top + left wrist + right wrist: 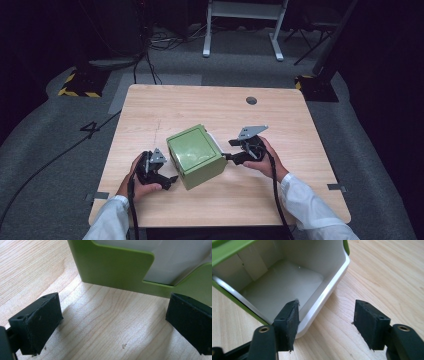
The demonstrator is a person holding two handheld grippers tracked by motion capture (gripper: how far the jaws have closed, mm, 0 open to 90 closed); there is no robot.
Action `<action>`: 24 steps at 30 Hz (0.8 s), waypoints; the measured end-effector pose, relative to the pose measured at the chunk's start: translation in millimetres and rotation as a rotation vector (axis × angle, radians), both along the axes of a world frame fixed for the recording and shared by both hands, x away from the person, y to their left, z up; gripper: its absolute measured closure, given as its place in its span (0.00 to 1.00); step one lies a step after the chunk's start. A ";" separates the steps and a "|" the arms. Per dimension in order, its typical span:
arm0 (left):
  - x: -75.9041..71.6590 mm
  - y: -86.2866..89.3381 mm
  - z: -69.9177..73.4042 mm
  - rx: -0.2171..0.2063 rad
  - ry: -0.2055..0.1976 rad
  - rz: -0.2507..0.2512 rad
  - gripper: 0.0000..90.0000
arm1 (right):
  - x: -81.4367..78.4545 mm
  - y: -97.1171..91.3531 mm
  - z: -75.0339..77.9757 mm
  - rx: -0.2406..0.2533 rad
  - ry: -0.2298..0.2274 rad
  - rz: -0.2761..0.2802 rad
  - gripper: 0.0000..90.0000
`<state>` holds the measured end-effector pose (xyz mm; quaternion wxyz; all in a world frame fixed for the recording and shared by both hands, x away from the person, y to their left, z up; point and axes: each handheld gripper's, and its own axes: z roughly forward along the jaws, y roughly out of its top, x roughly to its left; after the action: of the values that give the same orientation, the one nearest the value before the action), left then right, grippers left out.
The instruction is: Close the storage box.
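Green box [196, 156] sits mid-table [280, 200], between the grippers. Left gripper [159, 176] — jaws apart, empty — lies just beside its near-left corner; right gripper [234, 150], also apart, straddles the white drawer's [287, 285] rim, nearer.

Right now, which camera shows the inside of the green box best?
The right gripper view: it looks straight into the green box, showing its empty white interior. The high view shows its closed green outside; the left gripper view shows a green side with a white cutout.
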<state>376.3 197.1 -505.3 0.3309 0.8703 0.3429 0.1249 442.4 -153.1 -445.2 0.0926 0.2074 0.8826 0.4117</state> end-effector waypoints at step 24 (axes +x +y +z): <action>-2.8 1.1 -0.4 -0.007 0.005 0.002 0.00 | -3.4 -22.0 18.2 -0.035 -0.059 -0.052 0.30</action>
<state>373.5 198.2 -505.6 0.3329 0.8691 0.3450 0.1217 439.1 -175.1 -426.9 0.1329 0.2163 0.8808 0.3996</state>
